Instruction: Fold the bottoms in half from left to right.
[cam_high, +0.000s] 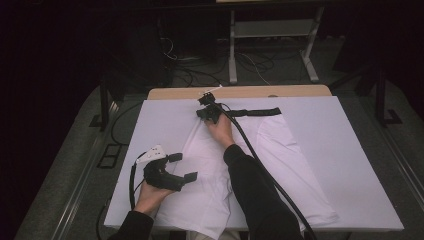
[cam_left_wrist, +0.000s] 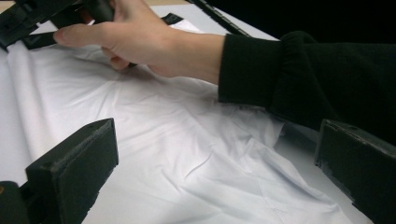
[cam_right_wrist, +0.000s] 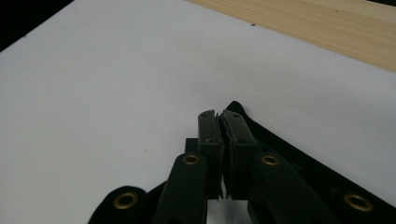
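Observation:
A white garment (cam_high: 280, 155) with a black waistband (cam_high: 257, 112) lies spread on the white-covered table (cam_high: 360, 150). My right gripper (cam_high: 206, 114) sits at the waistband's left end, at the far side of the cloth. In the right gripper view its jaws (cam_right_wrist: 219, 116) are pressed together on the end of the black waistband (cam_right_wrist: 299, 154). My left gripper (cam_high: 184, 166) hovers open at the garment's near left edge. In the left gripper view its jaws (cam_left_wrist: 217, 168) stand wide apart over the wrinkled white cloth (cam_left_wrist: 154, 140), and the right hand (cam_left_wrist: 140, 42) is beyond them.
The bare wooden table edge (cam_high: 240, 92) runs along the far side of the white cover. A thick black cable (cam_high: 260, 165) trails from the right gripper back over the garment and the sleeve. Desk legs and loose cables stand on the floor beyond.

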